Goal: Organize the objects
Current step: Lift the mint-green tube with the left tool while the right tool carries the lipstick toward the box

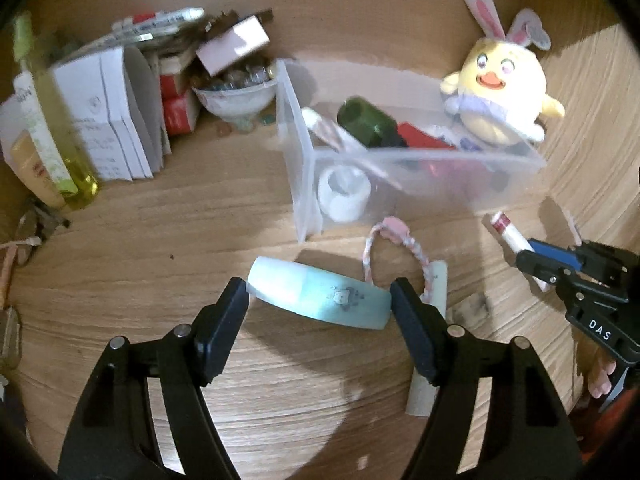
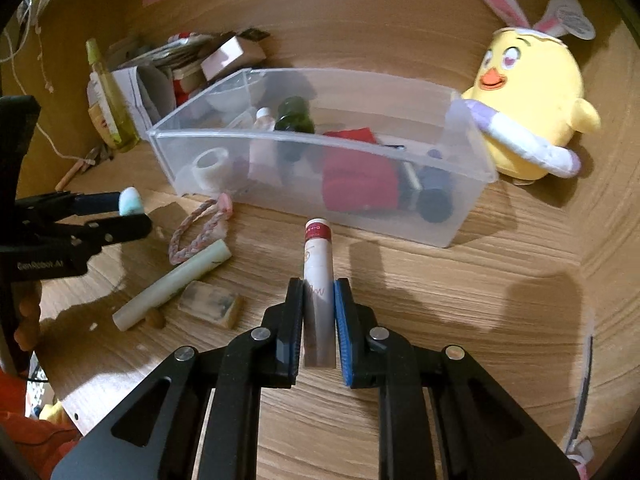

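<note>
Home: wooden desk (image 2: 440, 300), plush chick (image 2: 532, 108), toiletries clutter.

A pale blue tube (image 1: 320, 296) lay crosswise between the left tool's pads; a white, red-capped tube (image 2: 318, 276) pointed at the clear bin (image 2: 280, 136) — clamped upright.

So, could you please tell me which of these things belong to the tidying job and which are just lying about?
In hand:
- mint tube, left claw
- red-capped tube, right claw
- clear bin

Lying about:
- chick plush
- yellow bottle
- booklets
</note>
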Demonstrator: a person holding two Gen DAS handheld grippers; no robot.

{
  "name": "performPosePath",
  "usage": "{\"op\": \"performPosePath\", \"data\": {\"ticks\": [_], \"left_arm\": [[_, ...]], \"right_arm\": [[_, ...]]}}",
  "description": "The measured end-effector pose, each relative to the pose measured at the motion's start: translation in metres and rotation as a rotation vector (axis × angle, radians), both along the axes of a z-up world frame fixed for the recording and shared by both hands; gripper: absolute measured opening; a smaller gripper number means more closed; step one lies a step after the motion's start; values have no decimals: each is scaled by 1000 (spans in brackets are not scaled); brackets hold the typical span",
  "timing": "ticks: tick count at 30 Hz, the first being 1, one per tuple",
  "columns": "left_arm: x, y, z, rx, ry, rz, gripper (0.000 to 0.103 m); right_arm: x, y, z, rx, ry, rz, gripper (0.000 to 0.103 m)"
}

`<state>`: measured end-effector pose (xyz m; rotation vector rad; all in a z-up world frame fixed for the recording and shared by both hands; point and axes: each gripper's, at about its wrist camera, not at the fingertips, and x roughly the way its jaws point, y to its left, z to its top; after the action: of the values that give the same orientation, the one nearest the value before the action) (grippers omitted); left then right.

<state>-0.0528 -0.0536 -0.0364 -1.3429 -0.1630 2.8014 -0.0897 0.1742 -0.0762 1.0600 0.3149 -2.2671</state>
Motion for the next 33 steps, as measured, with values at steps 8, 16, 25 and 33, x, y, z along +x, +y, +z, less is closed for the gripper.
{"op": "performPosePath", "data": {"ticks": [8, 16, 25, 33], "left_arm": [[1, -1, 31, 16, 94, 12, 73], [-4, 4, 52, 59, 161, 9, 73], [-13, 15, 70, 76, 215, -6, 73], [-29, 16, 81, 83, 238, -6, 73]], "right_arm": [[7, 9, 24, -38, 67, -12, 14], [13, 12, 49, -92, 121, 0, 14], [13, 4, 74, -130, 198, 13, 14], [-6, -3, 69, -143, 154, 9, 14]]}}
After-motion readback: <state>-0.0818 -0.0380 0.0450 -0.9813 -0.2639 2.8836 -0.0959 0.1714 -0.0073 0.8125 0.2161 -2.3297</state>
